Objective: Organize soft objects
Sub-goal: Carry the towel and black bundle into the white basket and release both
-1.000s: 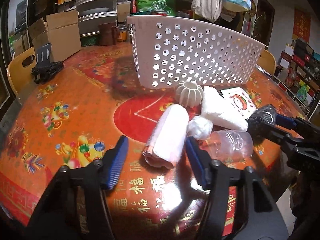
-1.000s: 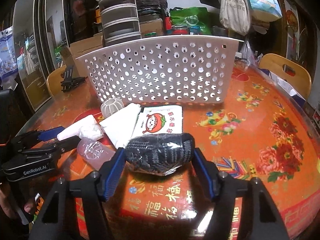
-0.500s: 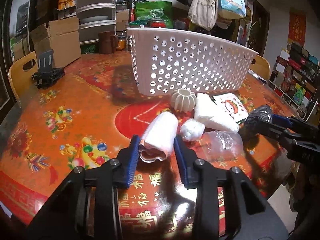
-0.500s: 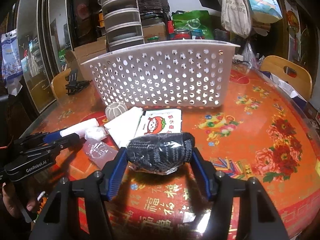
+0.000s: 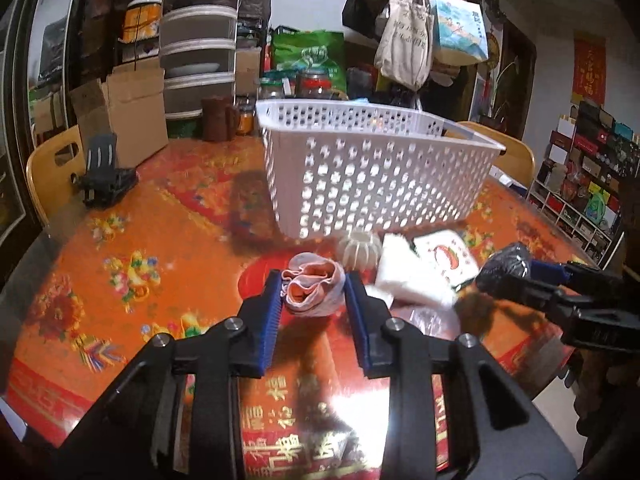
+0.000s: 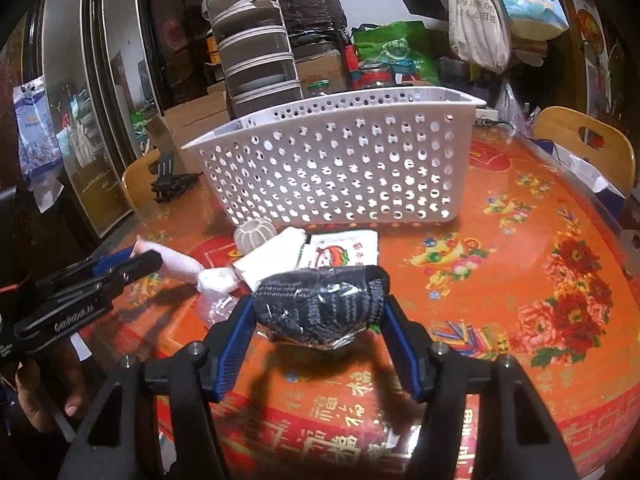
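Your left gripper point(image 5: 313, 294) closed on the pink rolled towel point(image 5: 314, 288) and apparently lifted it off the table point(image 5: 168, 240); your right gripper point(image 6: 318, 322) held the black bundle point(image 6: 320, 304), both short of the basket point(image 5: 372, 184).

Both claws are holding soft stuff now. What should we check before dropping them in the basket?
1. Left gripper shut on the pink towel: ok.
2. Right gripper shut on the black bundle: ok.
3. Towel lifted off the table: looks ok.
4. Bundle lifted off the table: looks ok, with a shadow below it.
5. Basket upright with its top open: ok.
6. Room inside the basket: cannot tell, the bottom is hidden.
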`<state>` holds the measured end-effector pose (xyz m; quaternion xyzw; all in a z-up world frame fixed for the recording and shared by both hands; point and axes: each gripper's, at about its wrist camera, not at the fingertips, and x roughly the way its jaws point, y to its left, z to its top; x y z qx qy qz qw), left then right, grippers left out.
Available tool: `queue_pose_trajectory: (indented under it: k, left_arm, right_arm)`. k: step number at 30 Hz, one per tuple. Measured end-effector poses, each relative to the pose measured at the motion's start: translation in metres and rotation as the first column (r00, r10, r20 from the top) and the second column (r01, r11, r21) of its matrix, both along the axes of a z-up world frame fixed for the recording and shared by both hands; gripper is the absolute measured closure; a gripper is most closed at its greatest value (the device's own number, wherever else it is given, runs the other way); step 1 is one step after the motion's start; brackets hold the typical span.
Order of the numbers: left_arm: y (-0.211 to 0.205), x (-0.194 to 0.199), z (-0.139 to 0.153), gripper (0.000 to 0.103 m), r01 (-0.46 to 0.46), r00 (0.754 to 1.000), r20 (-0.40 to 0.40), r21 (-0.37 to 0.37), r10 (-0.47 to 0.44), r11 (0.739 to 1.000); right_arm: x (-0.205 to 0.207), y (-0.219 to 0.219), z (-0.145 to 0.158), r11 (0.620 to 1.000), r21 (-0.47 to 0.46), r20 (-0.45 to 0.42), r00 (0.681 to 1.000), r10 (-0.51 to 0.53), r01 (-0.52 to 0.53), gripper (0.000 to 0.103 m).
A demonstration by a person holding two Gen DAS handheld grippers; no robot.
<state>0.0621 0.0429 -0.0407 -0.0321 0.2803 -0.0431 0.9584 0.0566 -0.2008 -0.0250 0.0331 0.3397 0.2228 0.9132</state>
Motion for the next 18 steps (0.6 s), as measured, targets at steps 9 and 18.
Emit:
queue_pose_trajectory:
  k: [9, 18]
  left_arm:
    - [-0.006, 0.007, 0.031, 0.075, 0.012, 0.999, 0.049, 0.008, -0.013, 1.000]
    - [-0.012, 0.012, 0.069, 0.075, 0.021, 0.995, 0.099, 0.013, -0.023, 1.000]
  right_arm:
    - [0.014, -0.007, 0.007, 1.000, -0.005, -0.010, 1.000, -0.014, 0.014, 0.041]
    - [0.026, -0.015, 0.037, 1.000, -0.012, 0.026, 1.000, -0.007, 0.007, 0.041]
